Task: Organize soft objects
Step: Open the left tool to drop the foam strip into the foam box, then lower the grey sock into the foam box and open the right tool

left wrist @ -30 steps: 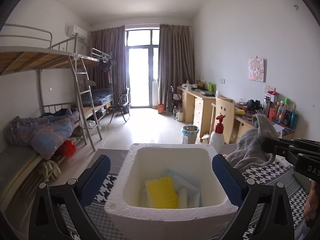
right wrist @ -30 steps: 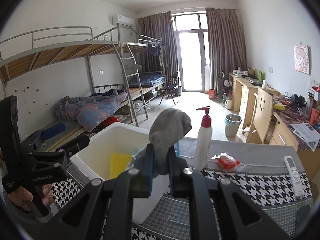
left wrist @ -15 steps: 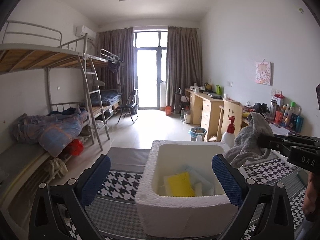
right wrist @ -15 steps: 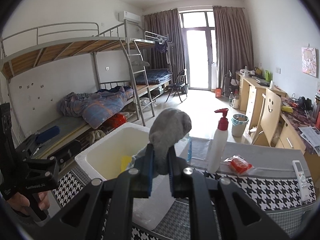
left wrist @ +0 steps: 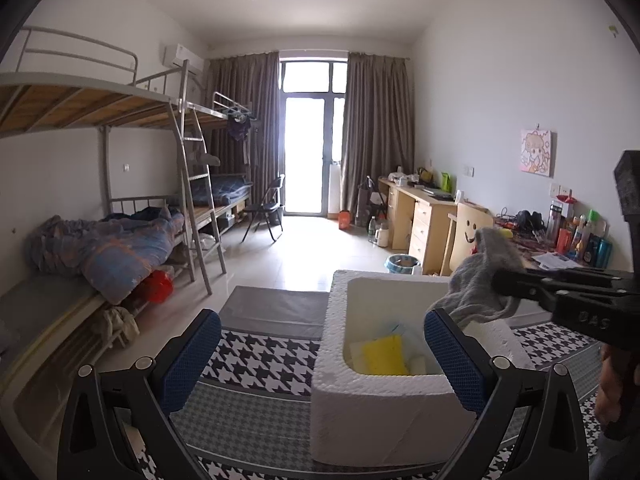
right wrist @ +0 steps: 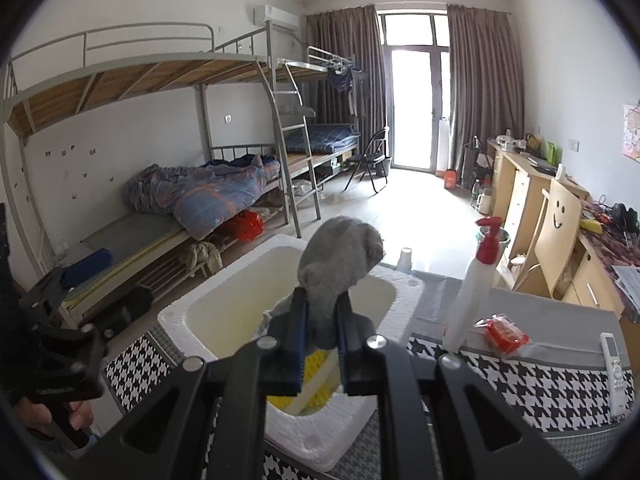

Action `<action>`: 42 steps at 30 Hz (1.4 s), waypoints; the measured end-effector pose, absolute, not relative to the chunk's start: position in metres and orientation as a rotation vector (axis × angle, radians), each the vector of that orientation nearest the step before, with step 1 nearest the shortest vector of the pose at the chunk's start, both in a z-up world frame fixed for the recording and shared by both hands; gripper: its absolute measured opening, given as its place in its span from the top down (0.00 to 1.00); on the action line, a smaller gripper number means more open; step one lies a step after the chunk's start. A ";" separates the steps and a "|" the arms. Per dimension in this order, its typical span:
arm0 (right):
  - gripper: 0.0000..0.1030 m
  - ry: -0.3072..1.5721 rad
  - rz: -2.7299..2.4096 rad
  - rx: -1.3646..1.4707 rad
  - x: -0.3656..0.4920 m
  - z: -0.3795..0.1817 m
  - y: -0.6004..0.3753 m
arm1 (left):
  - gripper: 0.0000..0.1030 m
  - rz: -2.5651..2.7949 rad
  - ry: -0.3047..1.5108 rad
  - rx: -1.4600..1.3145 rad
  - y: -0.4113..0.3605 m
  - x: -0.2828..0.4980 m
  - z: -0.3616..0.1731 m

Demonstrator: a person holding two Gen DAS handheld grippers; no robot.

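The right gripper [right wrist: 322, 344] is clamped on the grey cloth [right wrist: 338, 266], holding it above the white foam box [left wrist: 340, 396]. The left gripper [left wrist: 320, 358] hangs wide apart, empty, beside the box, where a yellow sponge [left wrist: 384, 356] lies among pale sheets.

Both wrist views face the window, close above shared foam box [left wrist: 384, 392] [right wrist: 404, 300], probably table-height.
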State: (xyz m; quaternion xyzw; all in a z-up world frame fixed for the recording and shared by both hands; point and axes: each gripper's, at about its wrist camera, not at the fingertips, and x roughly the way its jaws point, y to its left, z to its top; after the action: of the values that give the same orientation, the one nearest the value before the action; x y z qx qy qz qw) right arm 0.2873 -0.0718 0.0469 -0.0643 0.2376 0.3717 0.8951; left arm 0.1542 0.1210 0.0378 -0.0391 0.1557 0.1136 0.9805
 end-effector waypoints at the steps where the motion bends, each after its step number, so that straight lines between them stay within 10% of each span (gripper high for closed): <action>1: 0.84 0.498 0.770 -0.138 0.289 0.046 -0.069 | 0.01 0.228 0.311 -0.081 0.122 0.153 0.038; 5: 0.81 0.514 0.767 -0.153 0.292 0.043 -0.060 | 0.01 0.225 0.301 -0.088 0.125 0.148 0.039; 11: 0.37 0.515 0.740 -0.141 0.289 0.041 -0.062 | 0.01 0.223 0.299 -0.086 0.125 0.147 0.036; 42: 0.02 0.346 0.635 -0.089 0.241 0.064 -0.151 | 0.01 0.139 0.281 -0.057 0.066 0.130 0.057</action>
State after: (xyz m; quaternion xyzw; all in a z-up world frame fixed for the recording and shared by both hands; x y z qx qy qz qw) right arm 0.2408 -0.1506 0.0644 -0.0437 0.1692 0.3103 0.9344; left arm 0.1303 0.0664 0.0573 -0.0284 0.1401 0.0691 0.9873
